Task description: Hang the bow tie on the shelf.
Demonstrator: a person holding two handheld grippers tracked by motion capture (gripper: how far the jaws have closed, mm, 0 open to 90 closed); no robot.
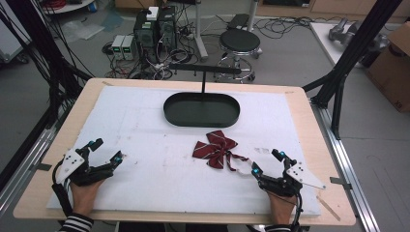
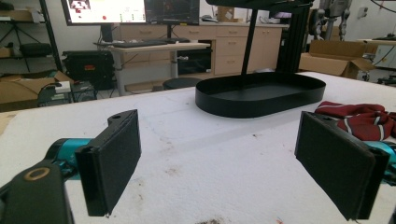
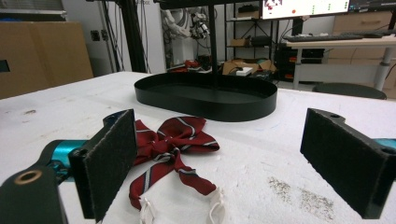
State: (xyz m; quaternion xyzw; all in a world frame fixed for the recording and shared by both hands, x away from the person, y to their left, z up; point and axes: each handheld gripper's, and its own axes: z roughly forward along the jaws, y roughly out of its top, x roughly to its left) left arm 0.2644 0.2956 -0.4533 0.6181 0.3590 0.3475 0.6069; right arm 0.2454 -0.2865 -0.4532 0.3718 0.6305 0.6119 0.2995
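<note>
A white foam board (image 1: 145,159) covers most of the wooden table (image 1: 309,125). Near the board's far edge, about midway along it, sits a black oval tray (image 1: 201,110) with a thin upright post rising from it to a horizontal bar (image 1: 204,69). Just in front of the tray, a little toward the board's right side, lies a dark red bow tie (image 1: 215,147) with thin pale stripes; its 2 straps trail toward the near right corner and end in small white clips (image 3: 215,205).

The left gripper (image 1: 105,152) rests near the board's near left corner, held by a hand (image 1: 86,195) in a striped sleeve, its 2 jaws spread wide with nothing between them. In the left gripper view the black pads (image 2: 114,158) stand far apart over bare, lightly stained foam, with the tray ahead and the bow tie at the right edge.

The right gripper (image 1: 267,162) sits near the near right corner, jaws also wide apart and empty, just beside the strap ends. In the right gripper view the bow tie (image 3: 170,140) lies between and ahead of the jaws, apart from both pads
</note>
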